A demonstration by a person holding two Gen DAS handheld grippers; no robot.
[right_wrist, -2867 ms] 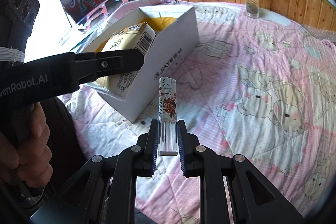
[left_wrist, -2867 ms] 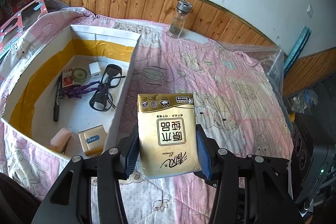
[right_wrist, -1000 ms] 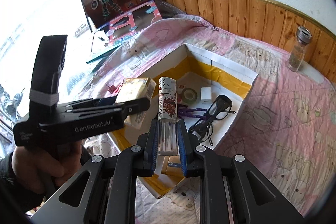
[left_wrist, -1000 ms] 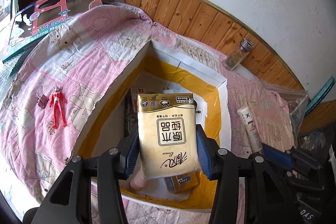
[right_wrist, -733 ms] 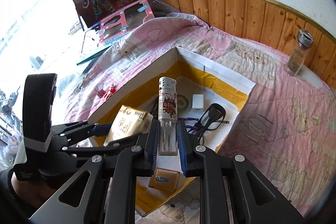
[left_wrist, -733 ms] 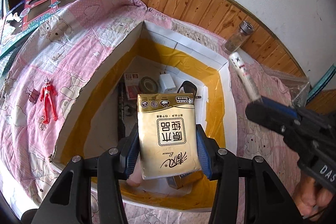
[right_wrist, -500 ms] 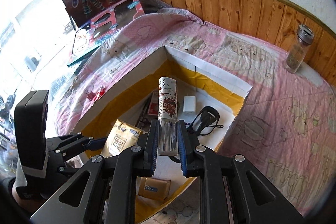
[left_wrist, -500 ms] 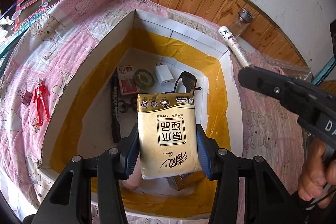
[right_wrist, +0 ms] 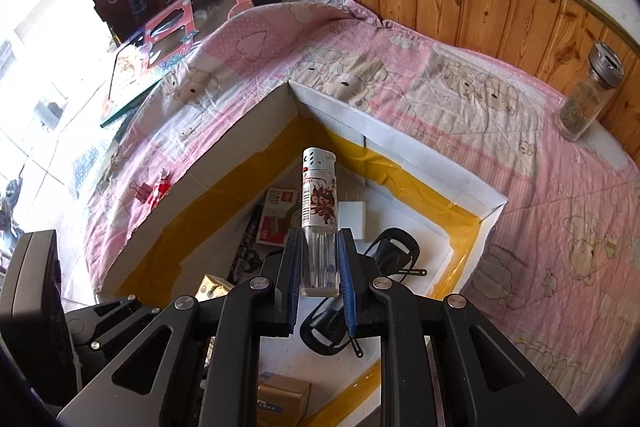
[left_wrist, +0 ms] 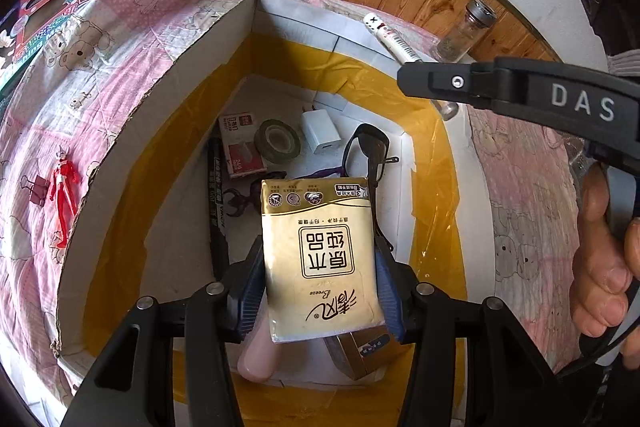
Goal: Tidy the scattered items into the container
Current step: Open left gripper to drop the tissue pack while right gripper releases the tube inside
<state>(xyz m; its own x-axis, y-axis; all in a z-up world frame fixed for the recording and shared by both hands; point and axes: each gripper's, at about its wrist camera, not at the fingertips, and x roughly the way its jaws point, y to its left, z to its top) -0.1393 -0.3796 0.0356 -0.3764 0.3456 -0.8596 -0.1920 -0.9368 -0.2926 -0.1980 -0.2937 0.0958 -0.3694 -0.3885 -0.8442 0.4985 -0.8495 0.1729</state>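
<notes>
Cardboard box (left_wrist: pixel 132 131) lies below both tongs: left tongs (left_wrist: pixel 320 291) clamp the tissue pack (left_wrist: pixel 320 259), right tongs (right_wrist: pixel 319 275) clamp the lighter (right_wrist: pixel 319 195); lower, then release toward six o'clock, clear of the glasses (left_wrist: pixel 366 151).

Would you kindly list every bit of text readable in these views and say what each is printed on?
"原木纯品": tissue pack, which sits in the left tool; it appears upside down in the left wrist view.
"Breeze": same pack, small script, also upside down.
"DAS": side of the right tool as seen from the left wrist view.
Lighter barcode and print: too small.
Red stationery box, black marker, toy packaging: blurred, unreadable.
</notes>
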